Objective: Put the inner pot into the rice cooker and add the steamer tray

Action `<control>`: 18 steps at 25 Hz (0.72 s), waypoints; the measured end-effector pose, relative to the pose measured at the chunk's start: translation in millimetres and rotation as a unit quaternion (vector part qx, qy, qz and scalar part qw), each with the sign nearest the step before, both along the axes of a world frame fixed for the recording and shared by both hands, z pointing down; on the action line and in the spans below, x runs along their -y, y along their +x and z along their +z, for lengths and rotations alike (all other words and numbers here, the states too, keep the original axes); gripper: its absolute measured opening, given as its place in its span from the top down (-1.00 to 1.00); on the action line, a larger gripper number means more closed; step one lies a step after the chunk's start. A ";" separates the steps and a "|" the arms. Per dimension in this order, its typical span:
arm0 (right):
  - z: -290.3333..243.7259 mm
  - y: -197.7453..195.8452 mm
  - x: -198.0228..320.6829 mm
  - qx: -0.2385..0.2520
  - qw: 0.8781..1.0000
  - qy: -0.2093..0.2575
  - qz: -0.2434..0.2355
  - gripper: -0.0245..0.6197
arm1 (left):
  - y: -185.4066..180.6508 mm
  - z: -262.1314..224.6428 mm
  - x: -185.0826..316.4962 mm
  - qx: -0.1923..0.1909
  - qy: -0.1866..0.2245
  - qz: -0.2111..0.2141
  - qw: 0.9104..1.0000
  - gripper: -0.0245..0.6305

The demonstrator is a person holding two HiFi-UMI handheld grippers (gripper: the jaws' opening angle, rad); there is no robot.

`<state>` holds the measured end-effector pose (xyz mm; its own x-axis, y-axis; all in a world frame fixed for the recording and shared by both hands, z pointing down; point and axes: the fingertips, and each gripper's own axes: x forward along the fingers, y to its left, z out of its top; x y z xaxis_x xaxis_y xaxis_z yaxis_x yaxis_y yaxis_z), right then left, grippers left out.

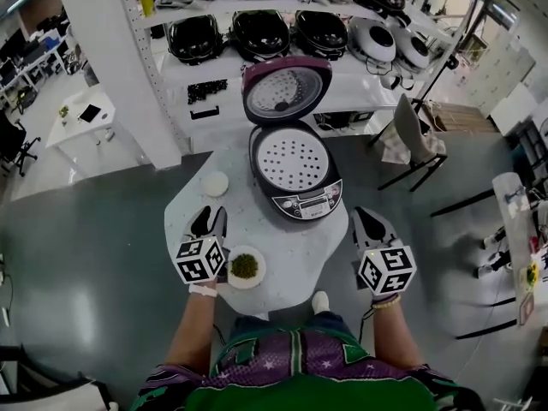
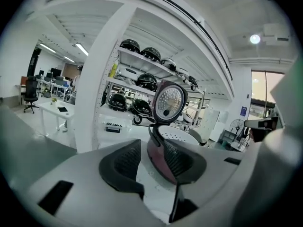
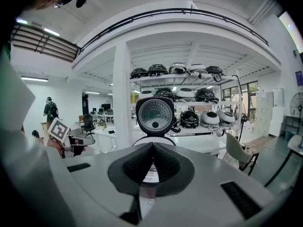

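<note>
The dark red rice cooker (image 1: 295, 178) stands on the white table (image 1: 257, 225) with its lid (image 1: 285, 90) swung up. A white perforated steamer tray (image 1: 294, 161) lies in its mouth, hiding whatever is beneath it. My left gripper (image 1: 208, 223) hovers over the table to the cooker's left, open, with nothing between its jaws. In the left gripper view the cooker's body (image 2: 154, 157) and the tray (image 2: 177, 135) show through the gap of that gripper (image 2: 151, 162). Right of the cooker, my right gripper (image 1: 370, 223) is shut and empty. Its closed jaws (image 3: 152, 162) face the raised lid (image 3: 154, 115).
A small dish of green grains (image 1: 246, 266) sits near the table's front edge, by the left gripper. A white round disc (image 1: 215, 183) lies left of the cooker. Behind are shelves with several cookers (image 1: 282, 28), a white pillar (image 1: 120, 58) and a chair (image 1: 411, 135).
</note>
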<state>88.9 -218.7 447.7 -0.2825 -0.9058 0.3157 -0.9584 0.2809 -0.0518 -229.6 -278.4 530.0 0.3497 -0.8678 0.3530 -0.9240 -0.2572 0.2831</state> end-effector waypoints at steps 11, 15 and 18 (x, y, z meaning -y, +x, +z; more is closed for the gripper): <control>-37.4 -43.7 -19.0 0.024 0.997 0.034 -0.059 0.90 | -34.8 -56.1 -92.0 -0.026 0.049 0.003 0.998 0.41; -58.3 -28.1 -36.6 0.024 0.995 0.048 -0.083 0.90 | -28.2 -88.8 -131.8 -0.039 0.079 -0.019 0.996 0.47; -80.2 0.7 -54.8 0.027 0.993 0.067 -0.088 0.90 | -13.5 -112.5 -157.2 -0.063 0.099 -0.027 0.993 0.48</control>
